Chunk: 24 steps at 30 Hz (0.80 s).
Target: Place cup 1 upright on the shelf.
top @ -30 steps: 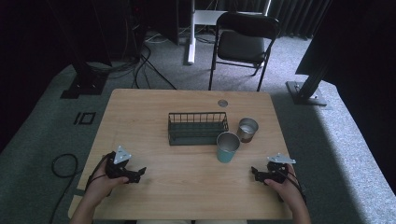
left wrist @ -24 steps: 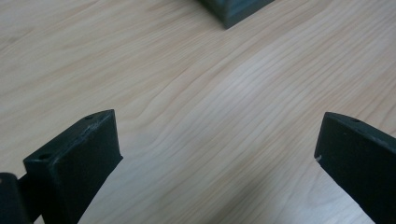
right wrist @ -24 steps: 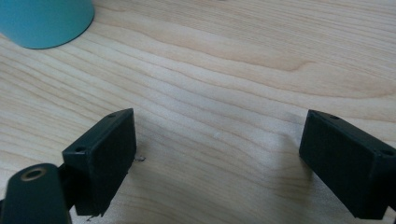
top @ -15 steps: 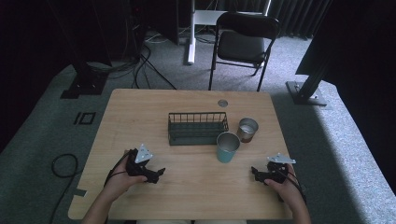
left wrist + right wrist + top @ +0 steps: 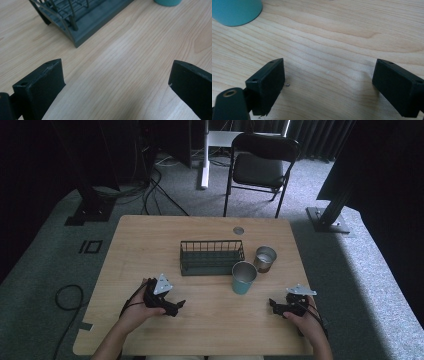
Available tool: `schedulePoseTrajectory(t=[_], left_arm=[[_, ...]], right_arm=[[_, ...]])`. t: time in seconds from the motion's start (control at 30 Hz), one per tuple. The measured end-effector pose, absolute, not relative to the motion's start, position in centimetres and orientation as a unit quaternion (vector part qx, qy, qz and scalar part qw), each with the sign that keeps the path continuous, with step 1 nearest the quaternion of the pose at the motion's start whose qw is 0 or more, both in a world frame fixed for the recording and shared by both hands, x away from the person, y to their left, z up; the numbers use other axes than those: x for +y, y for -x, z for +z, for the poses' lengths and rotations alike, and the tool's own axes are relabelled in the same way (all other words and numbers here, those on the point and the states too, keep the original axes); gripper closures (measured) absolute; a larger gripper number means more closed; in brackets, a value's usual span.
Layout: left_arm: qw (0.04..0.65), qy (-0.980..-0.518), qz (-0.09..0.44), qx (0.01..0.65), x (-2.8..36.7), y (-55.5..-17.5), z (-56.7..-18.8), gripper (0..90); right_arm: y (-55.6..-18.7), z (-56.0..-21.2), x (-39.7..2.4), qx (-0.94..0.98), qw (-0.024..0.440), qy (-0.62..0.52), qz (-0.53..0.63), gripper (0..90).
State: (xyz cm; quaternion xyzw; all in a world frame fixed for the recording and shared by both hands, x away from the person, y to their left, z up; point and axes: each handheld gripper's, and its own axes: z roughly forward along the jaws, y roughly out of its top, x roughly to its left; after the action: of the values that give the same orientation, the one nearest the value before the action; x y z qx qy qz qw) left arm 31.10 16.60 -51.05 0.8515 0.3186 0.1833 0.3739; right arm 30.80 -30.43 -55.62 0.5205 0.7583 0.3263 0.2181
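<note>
Two cups stand beside one wire rack; both grippers' fingers apart, empty.

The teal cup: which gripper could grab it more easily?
Probably the left gripper: it sits lifted and angled toward the teal cup, jaws wide open. The right gripper is open too but rests low on the table.

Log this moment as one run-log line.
left gripper: open, nothing held | right gripper: open, nothing held | teal cup: upright by wire rack
</note>
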Motion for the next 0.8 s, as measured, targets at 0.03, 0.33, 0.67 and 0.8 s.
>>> schedulePoseTrajectory(t=[0.03, 0.33, 0.67, 0.8], left_arm=[[0.379, -0.849, 0.183, 0.318, 16.4, -31.1, -50.9, 0.8], [0.393, -0.849, 0.180, 0.303, 14.8, -31.3, -50.3, 0.8], [0.409, -0.850, 0.173, 0.284, 13.0, -31.6, -49.7, 0.8], [0.419, -0.847, 0.172, 0.278, 12.1, -31.8, -49.5, 0.8]], right_arm=[[-30.8, -55.6, -30.4, 0.758, 0.218, -0.521, 0.326, 10.7], [-30.8, -55.6, -30.4, 0.758, 0.218, -0.521, 0.326, 10.6], [-30.8, -55.6, -30.4, 0.758, 0.218, -0.521, 0.326, 10.7], [-30.8, -55.6, -30.4, 0.758, 0.218, -0.521, 0.326, 10.7]])
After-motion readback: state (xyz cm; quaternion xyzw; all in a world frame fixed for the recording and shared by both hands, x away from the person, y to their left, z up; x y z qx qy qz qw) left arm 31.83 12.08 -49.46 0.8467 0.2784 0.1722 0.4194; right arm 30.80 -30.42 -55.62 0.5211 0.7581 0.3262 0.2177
